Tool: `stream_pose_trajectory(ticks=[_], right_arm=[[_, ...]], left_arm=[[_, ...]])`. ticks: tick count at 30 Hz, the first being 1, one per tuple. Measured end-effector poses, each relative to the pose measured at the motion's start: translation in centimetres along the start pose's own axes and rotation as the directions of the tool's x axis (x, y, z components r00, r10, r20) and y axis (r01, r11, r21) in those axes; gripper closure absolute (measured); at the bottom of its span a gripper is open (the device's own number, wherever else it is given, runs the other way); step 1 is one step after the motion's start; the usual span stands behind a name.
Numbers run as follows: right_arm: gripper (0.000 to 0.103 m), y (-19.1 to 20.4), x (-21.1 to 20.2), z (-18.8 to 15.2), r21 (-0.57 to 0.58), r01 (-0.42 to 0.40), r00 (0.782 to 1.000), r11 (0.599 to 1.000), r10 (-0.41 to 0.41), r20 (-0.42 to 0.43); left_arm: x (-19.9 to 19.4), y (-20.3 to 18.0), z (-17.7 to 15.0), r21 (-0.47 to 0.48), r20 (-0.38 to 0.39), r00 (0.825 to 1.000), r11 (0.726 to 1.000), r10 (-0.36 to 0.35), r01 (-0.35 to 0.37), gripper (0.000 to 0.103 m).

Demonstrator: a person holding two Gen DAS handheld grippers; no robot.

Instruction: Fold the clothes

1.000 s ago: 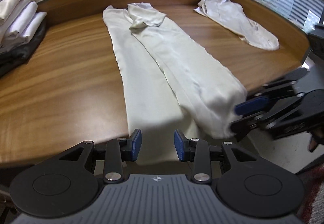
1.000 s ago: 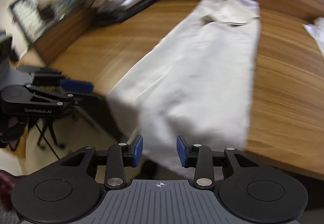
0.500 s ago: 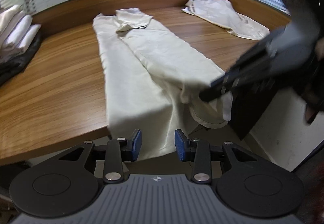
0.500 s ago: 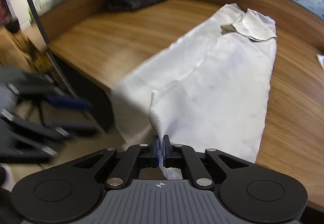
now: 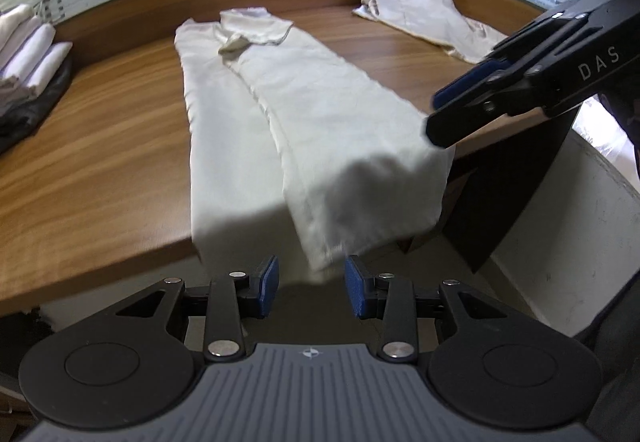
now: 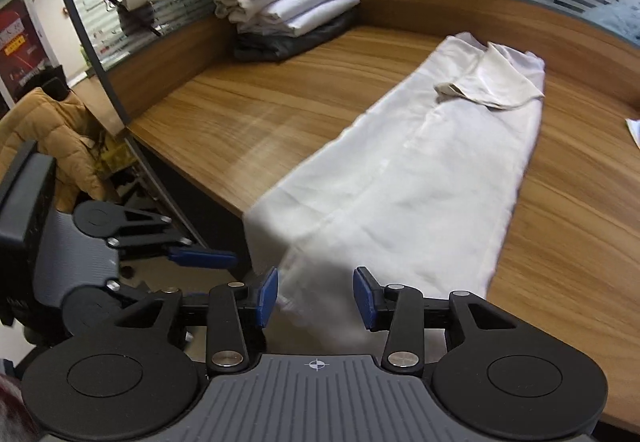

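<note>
Cream trousers lie lengthwise mid-frame on the wooden desk, hems hanging blurry off the near edge. Left gripper is partly open, gripping nothing. Right gripper is opening, hem between its jaws, contact unclear. Folded stack upper left, another garment upper right.

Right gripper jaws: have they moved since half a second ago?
Yes. The right gripper, pinched shut on the cream garment's hem then, is opening; the cloth hangs between the pads over the desk edge, unpressed.
</note>
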State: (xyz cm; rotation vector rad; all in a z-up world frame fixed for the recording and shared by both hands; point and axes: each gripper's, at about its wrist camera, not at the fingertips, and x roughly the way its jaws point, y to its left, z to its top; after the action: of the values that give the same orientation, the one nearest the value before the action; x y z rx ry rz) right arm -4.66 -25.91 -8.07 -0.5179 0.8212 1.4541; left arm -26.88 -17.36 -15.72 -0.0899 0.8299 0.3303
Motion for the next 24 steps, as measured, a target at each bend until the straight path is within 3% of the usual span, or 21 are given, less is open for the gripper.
stream_pose_trajectory(ticks=[3, 7, 15, 17, 21, 24], right_arm=[[0.059, -0.6, 0.0, -1.4, 0.011, 0.033, 0.999, 0.999, -0.033, -0.014], [0.059, -1.4, 0.2, -3.5, 0.034, 0.079, 0.997, 0.996, -0.078, -0.029], [0.055, -3.7, 1.2, -6.7, 0.190, 0.132, 0.991, 0.973, -0.137, 0.011], [0.047, -4.4, 1.7, -7.3, 0.225, 0.135, 0.989, 0.965, -0.147, 0.036], [0.045, -5.6, 2.8, -9.0, 0.280, 0.087, 0.983, 0.956, -0.128, 0.131], [0.043, -6.7, 3.9, -10.6, 0.292, 0.050, 0.974, 0.955, -0.111, 0.195]], left_arm=[[0.0, 0.8, -0.6, -0.010, -0.013, 1.000, 1.000, 0.011, -0.011, 0.060], [0.3, 2.4, -0.9, -0.046, -0.015, 0.999, 0.998, 0.036, -0.037, 0.051], [1.9, 6.8, -1.0, -0.107, -0.023, 0.998, 0.993, 0.050, -0.052, 0.048], [2.5, 7.8, -1.2, -0.104, -0.015, 1.000, 0.994, 0.016, -0.017, 0.047], [4.1, 9.8, -2.0, -0.144, 0.025, 0.993, 0.982, -0.119, 0.121, 0.044], [5.6, 10.4, -3.0, -0.134, 0.082, 0.982, 0.975, -0.169, 0.179, 0.036]])
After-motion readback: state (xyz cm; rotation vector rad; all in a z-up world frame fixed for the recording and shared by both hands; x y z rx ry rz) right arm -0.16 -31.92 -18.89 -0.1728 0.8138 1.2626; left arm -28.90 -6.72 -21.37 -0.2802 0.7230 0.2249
